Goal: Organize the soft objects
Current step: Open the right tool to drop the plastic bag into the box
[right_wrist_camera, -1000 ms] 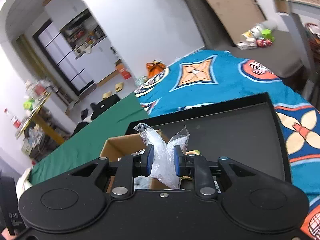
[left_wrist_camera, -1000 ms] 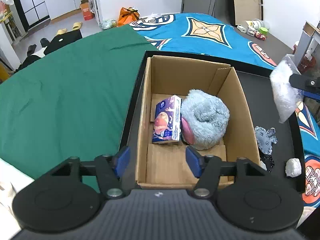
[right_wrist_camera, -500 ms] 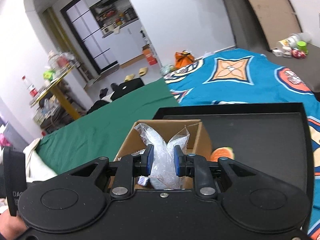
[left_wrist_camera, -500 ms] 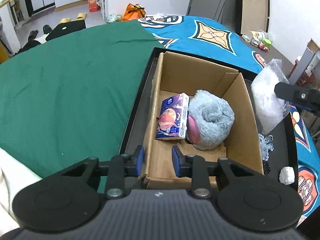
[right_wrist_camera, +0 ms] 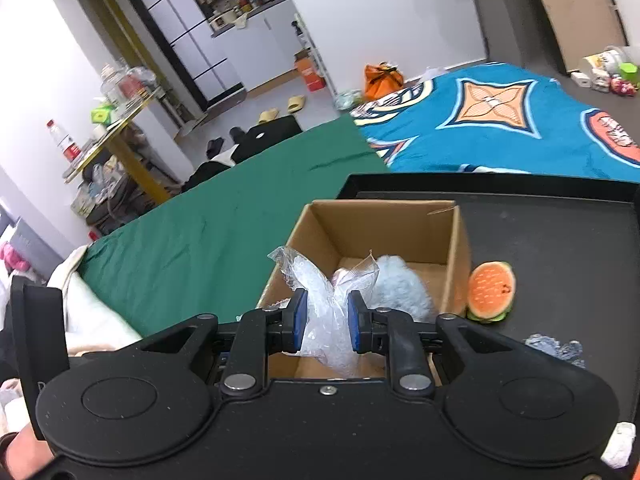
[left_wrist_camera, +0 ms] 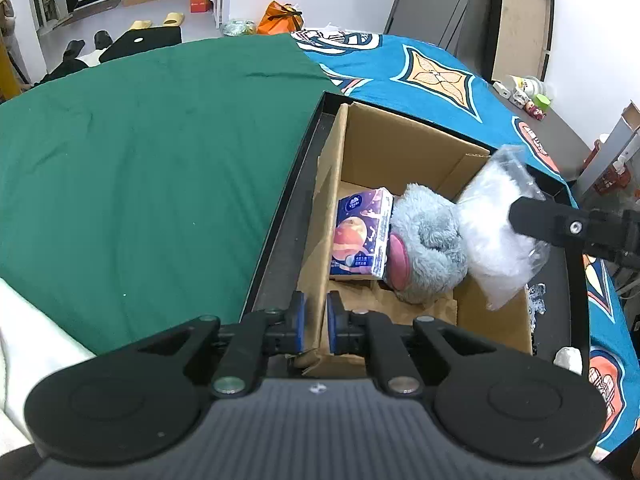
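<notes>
I am clamping the left tongs [left_wrist_camera: 315, 322] on the box [left_wrist_camera: 402, 152] wall to steady it; the right tongs [right_wrist_camera: 327, 322] are gripping the plastic bag [right_wrist_camera: 320, 312], hanging above the box for dropping.

brightness: both views were evenly and brightly lit, indoor and diffuse.
shadows: soft and faint, darkest inside the cardboard box [left_wrist_camera: 404, 148].
glare: pale sheen lay on the clear plastic bag [left_wrist_camera: 496, 236] and the black tray [right_wrist_camera: 560, 240].
distortion: strong fisheye bending, dark corners.
focus: sharp at centre, slightly soft at the edges.
</notes>
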A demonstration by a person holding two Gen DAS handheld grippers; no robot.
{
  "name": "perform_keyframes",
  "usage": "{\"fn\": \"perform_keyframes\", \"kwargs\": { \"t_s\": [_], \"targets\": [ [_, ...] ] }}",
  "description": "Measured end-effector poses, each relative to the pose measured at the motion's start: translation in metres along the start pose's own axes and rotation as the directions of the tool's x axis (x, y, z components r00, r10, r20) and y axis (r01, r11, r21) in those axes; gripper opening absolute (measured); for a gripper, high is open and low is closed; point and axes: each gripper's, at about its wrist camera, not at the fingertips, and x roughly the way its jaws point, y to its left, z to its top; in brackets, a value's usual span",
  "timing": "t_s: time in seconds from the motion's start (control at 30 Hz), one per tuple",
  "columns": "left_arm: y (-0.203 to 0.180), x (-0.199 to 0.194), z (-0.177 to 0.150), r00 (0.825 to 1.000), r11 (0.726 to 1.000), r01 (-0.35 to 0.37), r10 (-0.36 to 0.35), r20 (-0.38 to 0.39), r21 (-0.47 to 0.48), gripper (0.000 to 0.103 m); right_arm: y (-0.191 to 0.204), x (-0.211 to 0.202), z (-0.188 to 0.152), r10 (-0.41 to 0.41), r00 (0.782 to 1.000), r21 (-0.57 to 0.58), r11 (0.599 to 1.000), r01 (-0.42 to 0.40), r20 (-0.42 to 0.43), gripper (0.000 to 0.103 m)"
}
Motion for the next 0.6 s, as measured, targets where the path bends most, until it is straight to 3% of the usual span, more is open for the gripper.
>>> {"fn": "perform_keyframes", "kwargs": {
  "t_s": [0.23,0.33,0.4,0.6],
  "targets": [
    [0.003,-0.001,-0.001,1.0,1.0,0.013,-0.013,0.002,-0.006,0.01,0.009,0.011,0.0,0.052,0.998,-0.004,0.999,-0.052,-0.031,0.022],
    [0.003,-0.001,-0.001,1.0,1.0,0.014,-0.014,0.002,-0.009,0.01,0.01,0.012,0.004,0.098,0.995,0.002,0.995,-0.098,-0.034,0.03],
    [0.004,0.0,0.0,1.0,1.0,0.013,-0.013,0.0,-0.011,0.01,0.007,0.012,0.005,0.134,0.99,0.029,0.991,-0.134,-0.032,0.04],
    [0.004,0.0,0.001,1.0,0.999,0.029,-0.029,0.0,-0.016,0.012,-0.007,0.003,0.006,0.111,0.994,0.085,0.99,-0.109,-0.022,0.041]
  ]
}}
